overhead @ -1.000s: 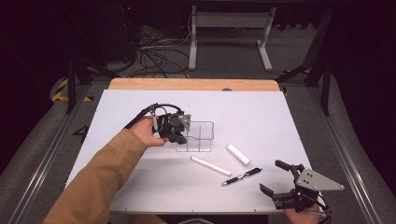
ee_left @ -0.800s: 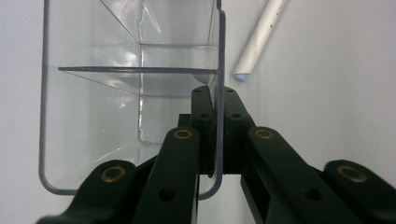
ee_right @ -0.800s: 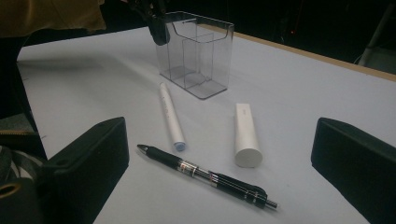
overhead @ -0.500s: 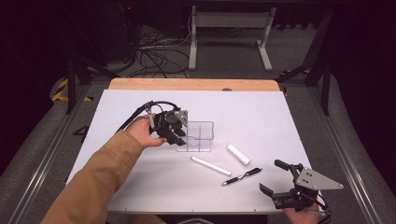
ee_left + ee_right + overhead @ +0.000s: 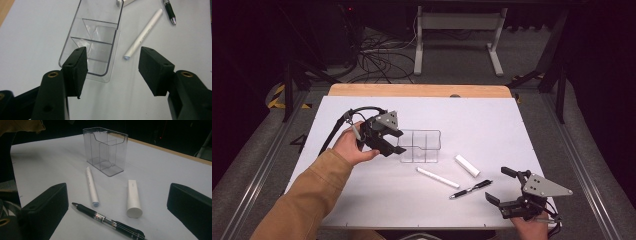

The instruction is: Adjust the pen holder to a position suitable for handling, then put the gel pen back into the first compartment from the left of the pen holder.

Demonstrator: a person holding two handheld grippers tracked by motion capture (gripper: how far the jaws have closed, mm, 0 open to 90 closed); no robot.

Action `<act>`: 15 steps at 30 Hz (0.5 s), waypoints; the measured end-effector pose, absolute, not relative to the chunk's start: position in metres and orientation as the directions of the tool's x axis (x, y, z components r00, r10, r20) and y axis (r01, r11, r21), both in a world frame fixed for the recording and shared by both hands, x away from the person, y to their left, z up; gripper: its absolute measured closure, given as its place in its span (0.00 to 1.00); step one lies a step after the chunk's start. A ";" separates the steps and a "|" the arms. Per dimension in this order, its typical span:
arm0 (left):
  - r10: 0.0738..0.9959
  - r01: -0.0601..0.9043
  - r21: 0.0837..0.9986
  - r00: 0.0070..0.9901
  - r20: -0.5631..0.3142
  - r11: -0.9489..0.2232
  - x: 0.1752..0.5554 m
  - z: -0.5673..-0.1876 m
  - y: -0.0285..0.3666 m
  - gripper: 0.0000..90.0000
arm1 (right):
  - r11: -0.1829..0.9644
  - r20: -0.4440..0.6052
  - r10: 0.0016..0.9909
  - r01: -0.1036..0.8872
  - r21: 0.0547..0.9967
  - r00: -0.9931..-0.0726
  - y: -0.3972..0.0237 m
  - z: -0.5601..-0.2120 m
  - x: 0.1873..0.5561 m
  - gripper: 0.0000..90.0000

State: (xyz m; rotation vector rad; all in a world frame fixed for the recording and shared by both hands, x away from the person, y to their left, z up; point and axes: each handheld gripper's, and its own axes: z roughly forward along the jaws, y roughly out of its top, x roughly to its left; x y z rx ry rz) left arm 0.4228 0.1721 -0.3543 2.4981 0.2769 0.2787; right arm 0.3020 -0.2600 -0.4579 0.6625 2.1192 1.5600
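A clear plastic organizer (image 5: 422,146) with compartments stands upright near the table's middle. My left gripper (image 5: 398,141) hovers just left of it. Its jaws have just been opening and now stand apart with nothing between the pads. In the left gripper view the organizer (image 5: 95,37) lies just beyond the gripper (image 5: 112,70). A white marker (image 5: 437,177), a short white tube (image 5: 467,165) and a black pen (image 5: 471,189) lie to the organizer's front right. My right gripper (image 5: 498,185) rests open at the front right, and its own view looks over the pen (image 5: 107,221), marker (image 5: 91,186) and tube (image 5: 133,197).
The white table top (image 5: 492,125) has a wooden strip (image 5: 412,90) along its far edge. Beyond it are cables and a metal stand's legs on a dark floor. A person's tan sleeve (image 5: 307,200) comes in from the front left.
The left gripper has pulled back leftward from the organizer's left wall, risen a little, and its jaws have opened. The organizer and the right gripper have not moved.
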 end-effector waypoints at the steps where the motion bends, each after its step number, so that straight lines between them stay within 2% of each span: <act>1: 0.268 0.138 0.592 0.954 0.137 -0.794 0.422 -0.354 0.172 0.45 | 0.258 -0.058 0.602 0.125 0.958 -0.796 -0.260 -0.458 0.302 0.05; 5: 0.293 0.150 0.620 0.947 0.135 -0.770 0.418 -0.351 0.175 0.42 | 0.257 -0.057 0.604 0.126 0.958 -0.795 -0.261 -0.457 0.302 0.05; 10: 0.339 0.179 0.659 0.933 0.122 -0.731 0.410 -0.351 0.180 0.26 | 0.238 -0.053 0.607 0.118 0.964 -0.793 -0.261 -0.456 0.304 0.03; 11: 0.382 0.187 0.681 0.913 0.146 -0.708 0.400 -0.351 0.183 0.23 | 0.233 -0.056 0.605 0.110 0.966 -0.794 -0.261 -0.455 0.304 0.03; 15: 0.416 0.207 0.729 0.902 0.116 -0.652 0.387 -0.353 0.192 0.17 | 0.220 -0.069 0.608 0.085 0.972 -0.791 -0.261 -0.451 0.306 0.03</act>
